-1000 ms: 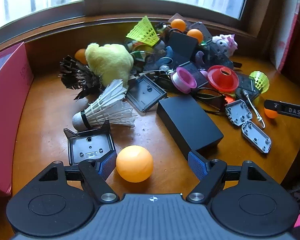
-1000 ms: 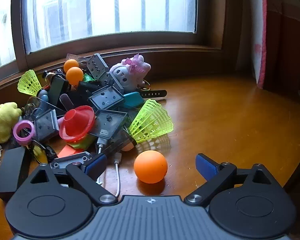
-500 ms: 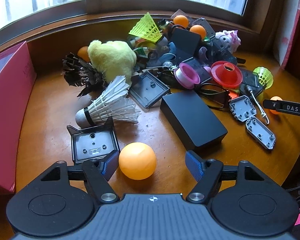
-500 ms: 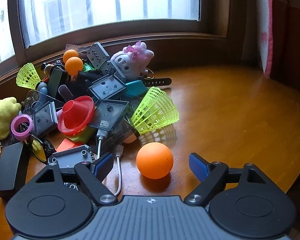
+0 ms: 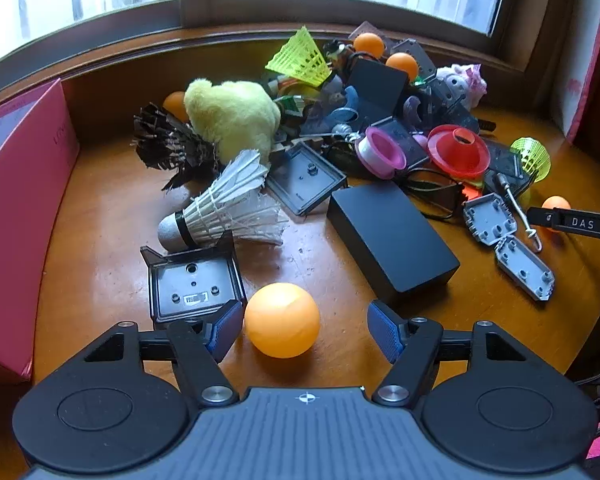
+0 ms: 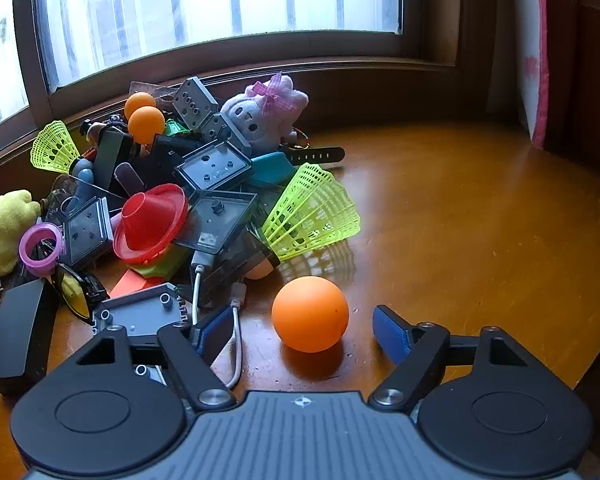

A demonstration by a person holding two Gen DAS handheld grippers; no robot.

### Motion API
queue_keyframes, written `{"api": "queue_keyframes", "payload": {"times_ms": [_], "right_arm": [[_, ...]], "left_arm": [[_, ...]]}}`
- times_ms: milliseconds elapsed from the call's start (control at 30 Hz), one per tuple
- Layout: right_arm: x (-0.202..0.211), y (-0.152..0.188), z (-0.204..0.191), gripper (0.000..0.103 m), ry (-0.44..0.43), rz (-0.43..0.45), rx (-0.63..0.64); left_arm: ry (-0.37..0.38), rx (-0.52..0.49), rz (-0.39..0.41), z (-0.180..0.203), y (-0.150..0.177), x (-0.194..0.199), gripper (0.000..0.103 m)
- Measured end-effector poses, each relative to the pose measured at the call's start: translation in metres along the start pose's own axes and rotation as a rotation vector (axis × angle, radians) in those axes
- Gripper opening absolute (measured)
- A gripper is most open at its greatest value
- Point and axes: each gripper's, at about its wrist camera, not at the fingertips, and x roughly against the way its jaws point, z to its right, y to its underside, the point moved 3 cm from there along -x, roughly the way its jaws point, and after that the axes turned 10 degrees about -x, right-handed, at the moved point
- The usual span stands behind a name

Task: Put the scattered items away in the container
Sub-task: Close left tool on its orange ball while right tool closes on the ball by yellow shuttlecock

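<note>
An orange ball (image 5: 282, 319) rests on the wooden table between the blue pads of my left gripper (image 5: 305, 330). Its jaws are closing; the left pad is almost at the ball and a gap remains on the right. A second orange ball (image 6: 310, 313) lies between the pads of my right gripper (image 6: 304, 334), whose jaws are closing too, with gaps on both sides. The pink container (image 5: 16, 216) stands at the left edge of the left wrist view. The right gripper's finger (image 5: 576, 224) shows at the right there.
A pile of clutter fills the table's back: a yellow plush (image 5: 232, 116), a white shuttlecock (image 5: 228, 208), a black box (image 5: 392, 240), a red cone (image 6: 150, 220), a green shuttlecock (image 6: 312, 212), grey plastic lids and a white cable (image 6: 236, 344). A window sill runs behind.
Both grippers' jaws have narrowed around their orange balls. Each ball sits a little closer to its camera than before.
</note>
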Motion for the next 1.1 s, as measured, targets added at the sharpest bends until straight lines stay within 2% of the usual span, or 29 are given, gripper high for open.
{"api": "queue_keyframes", "payload": {"times_ms": [100, 167, 233, 333, 500, 867, 1100], "right_arm": [[-0.002, 0.001, 0.002, 0.076, 0.002, 0.006, 0.001], [-0.004, 0.002, 0.003, 0.076, -0.001, 0.014, -0.001], [-0.005, 0.002, 0.004, 0.075, -0.002, 0.022, 0.004], [-0.006, 0.002, 0.003, 0.069, -0.014, 0.029, 0.017], [-0.004, 0.001, 0.000, 0.043, -0.034, 0.037, 0.034], [0.007, -0.005, 0.006, 0.042, -0.060, 0.065, -0.001], [0.012, -0.007, 0.001, 0.042, -0.089, 0.034, 0.005]], "left_arm": [[-0.003, 0.001, -0.006, -0.001, 0.000, -0.001, 0.062], [-0.009, 0.001, -0.010, -0.001, -0.001, -0.002, 0.051], [-0.012, 0.008, -0.019, -0.002, 0.000, -0.004, 0.046], [-0.015, 0.023, -0.013, -0.004, 0.000, -0.003, 0.040], [-0.011, 0.035, 0.007, -0.006, -0.001, 0.002, 0.040], [-0.013, 0.029, 0.045, -0.003, -0.010, 0.010, 0.040], [-0.017, 0.032, 0.048, 0.000, -0.014, 0.009, 0.040]]}}
